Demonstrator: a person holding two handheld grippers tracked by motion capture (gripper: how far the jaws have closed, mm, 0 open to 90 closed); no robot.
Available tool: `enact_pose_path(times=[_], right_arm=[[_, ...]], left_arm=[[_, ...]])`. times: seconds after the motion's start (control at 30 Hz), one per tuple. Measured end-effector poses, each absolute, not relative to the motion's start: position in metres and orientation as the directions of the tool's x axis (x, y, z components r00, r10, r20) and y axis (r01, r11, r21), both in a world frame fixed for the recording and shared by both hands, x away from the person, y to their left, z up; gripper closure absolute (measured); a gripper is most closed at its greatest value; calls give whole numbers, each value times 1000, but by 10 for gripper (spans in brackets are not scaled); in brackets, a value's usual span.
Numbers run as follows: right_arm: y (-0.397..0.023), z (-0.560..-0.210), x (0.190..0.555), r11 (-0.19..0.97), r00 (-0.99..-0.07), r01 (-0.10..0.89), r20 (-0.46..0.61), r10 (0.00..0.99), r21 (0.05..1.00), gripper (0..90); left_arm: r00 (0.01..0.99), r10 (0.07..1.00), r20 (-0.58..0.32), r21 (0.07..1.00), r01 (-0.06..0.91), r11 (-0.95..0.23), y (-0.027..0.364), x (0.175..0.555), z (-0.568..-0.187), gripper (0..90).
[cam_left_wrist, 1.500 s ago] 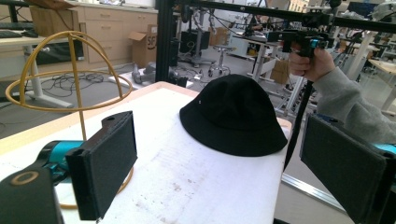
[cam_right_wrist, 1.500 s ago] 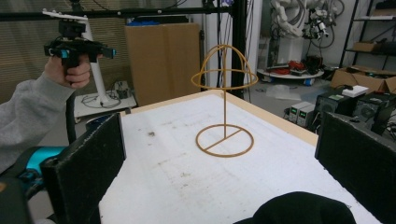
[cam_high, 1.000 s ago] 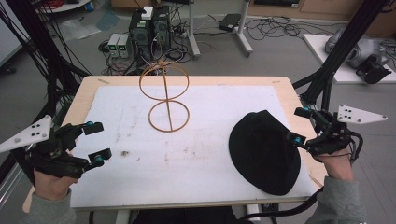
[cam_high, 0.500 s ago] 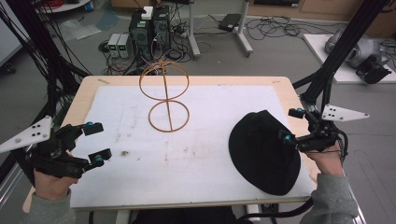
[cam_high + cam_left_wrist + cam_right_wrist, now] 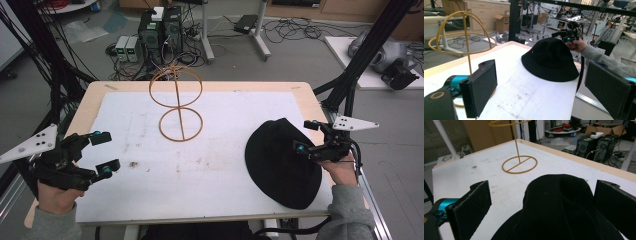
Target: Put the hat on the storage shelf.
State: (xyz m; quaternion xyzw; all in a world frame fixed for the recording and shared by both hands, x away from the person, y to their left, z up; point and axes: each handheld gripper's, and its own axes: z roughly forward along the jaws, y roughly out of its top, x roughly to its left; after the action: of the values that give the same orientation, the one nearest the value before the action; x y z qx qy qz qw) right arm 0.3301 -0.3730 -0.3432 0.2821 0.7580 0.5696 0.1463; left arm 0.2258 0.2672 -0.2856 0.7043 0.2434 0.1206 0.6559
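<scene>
A black bucket hat [image 5: 282, 162] lies on the white table [image 5: 220, 120] at its right, brim flat. The yellow wire hat stand [image 5: 177, 102] rises at the far middle, bare. The right gripper [image 5: 306, 136] hovers over the hat's crown, jaws apart; the left gripper [image 5: 105, 152] hangs wide open at the near left edge

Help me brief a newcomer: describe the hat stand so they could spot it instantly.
Start at the white table and look to its far edge, left of centre. The wire hat stand rises there: a flat ring base, a thin post, a domed hoop top. It is golden and see-through, unlike the solid black bucket hat near the right.
</scene>
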Motion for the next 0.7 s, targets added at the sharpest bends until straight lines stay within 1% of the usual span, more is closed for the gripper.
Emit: enact_pose_path(times=[0.13, 0.33, 0.4, 0.5, 0.53, 0.6, 0.67, 0.7], right_arm=[[-368, -345, 332, 214, -797, 263, 86, 597, 941, 9], [-369, -344, 332, 206, -782, 269, 88, 616, 941, 10], [-370, -344, 332, 211, -787, 273, 92, 610, 939, 53], [-369, -345, 333, 218, -787, 276, 89, 611, 936, 64], [-369, -346, 334, 219, -786, 293, 105, 609, 931, 77], [-370, -347, 335, 229, -795, 302, 112, 597, 925, 189], [-370, -347, 336, 233, -799, 300, 110, 591, 925, 204], [-370, -347, 336, 237, -796, 302, 107, 596, 923, 234]], left_arm=[[852, 501, -152, 982, 189, -23, 266, 226, -286, 113], [852, 501, -154, 982, 189, -21, 267, 226, -286, 113], [851, 502, -154, 981, 192, -24, 267, 226, -287, 113], [852, 501, -151, 981, 190, -26, 267, 227, -287, 113], [852, 501, -151, 981, 190, -28, 267, 227, -287, 113], [852, 501, -151, 981, 190, -28, 266, 226, -287, 113], [851, 502, -151, 981, 191, -28, 267, 226, -287, 113], [851, 503, -152, 981, 191, -26, 267, 226, -287, 113]])
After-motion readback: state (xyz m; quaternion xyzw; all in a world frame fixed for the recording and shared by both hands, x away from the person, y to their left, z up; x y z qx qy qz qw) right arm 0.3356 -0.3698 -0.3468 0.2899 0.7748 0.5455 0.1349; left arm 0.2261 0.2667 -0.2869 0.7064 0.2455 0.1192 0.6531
